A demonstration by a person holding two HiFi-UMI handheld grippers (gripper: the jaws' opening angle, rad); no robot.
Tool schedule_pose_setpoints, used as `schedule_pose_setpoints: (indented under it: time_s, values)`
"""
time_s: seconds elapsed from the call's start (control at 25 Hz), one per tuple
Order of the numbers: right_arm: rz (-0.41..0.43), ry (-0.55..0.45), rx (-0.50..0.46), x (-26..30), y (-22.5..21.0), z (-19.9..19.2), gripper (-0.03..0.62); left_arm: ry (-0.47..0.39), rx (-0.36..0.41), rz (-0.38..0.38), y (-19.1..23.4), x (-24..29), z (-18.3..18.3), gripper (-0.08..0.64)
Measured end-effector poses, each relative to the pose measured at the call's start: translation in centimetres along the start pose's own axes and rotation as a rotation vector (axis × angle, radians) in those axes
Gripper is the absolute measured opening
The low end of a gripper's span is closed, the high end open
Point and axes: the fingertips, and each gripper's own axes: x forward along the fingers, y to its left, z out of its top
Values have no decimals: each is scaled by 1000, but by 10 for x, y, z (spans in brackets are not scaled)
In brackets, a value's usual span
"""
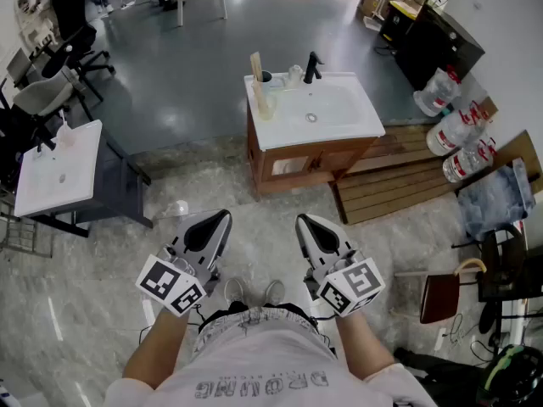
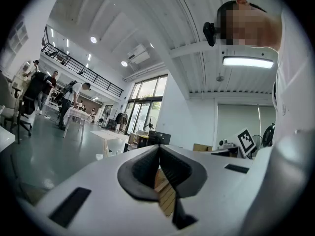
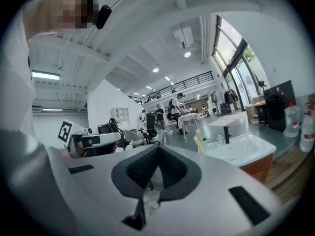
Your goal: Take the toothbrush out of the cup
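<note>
1. Closing the distance looks like the first job: the white surface [image 1: 361,108] of the washstand is well ahead across the floor, far from both grippers.
2. Side by side at waist level, the left gripper [image 1: 222,219] and the right gripper [image 1: 304,220] point roughly toward the washstand and carry nothing.
3. Toward the surface's back left corner stands the cup [image 1: 265,79], near the black tap [image 1: 312,66].
4. What seems to be the toothbrush [image 1: 256,64] stands upright in the cup, its pale handle well above the rim. A good grasp would probably take that exposed handle and lift straight up, so the cup does not tip.
5. On the left, the fingers [image 2: 140,171] are pressed together with nothing between them. The right fingers [image 3: 140,168] are the same. One pair must spread before reaching in.
</note>
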Motion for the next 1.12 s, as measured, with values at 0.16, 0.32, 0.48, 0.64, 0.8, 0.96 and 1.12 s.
schedule_pose_setpoints:
  time_s: [0.16, 0.32, 0.48, 0.64, 0.8, 0.96, 1.12]
  values:
    - [-2, -6, 1, 3, 1, 2, 6, 0, 0, -2, 2, 0, 1, 18]
    - [-26, -5, 7, 7, -3, 1, 6, 2, 0, -4, 5, 0, 1, 18]
    - [-32, 2, 1, 8, -5, 0, 6, 7, 6, -5, 6, 4, 0, 18]
    - [-34, 7, -10, 10, -6, 1, 6, 14, 17, -1, 8, 6, -2, 18]
    - [-31, 5, -11, 11, -6, 1, 6, 19, 19, -3, 8, 8, -2, 18]
    - [-30, 6, -14, 12, -6, 1, 6, 22, 22, 1, 9, 9, -2, 20]
    - [-31, 6, -13, 12, -6, 1, 8, 26, 26, 5, 10, 9, -3, 20]
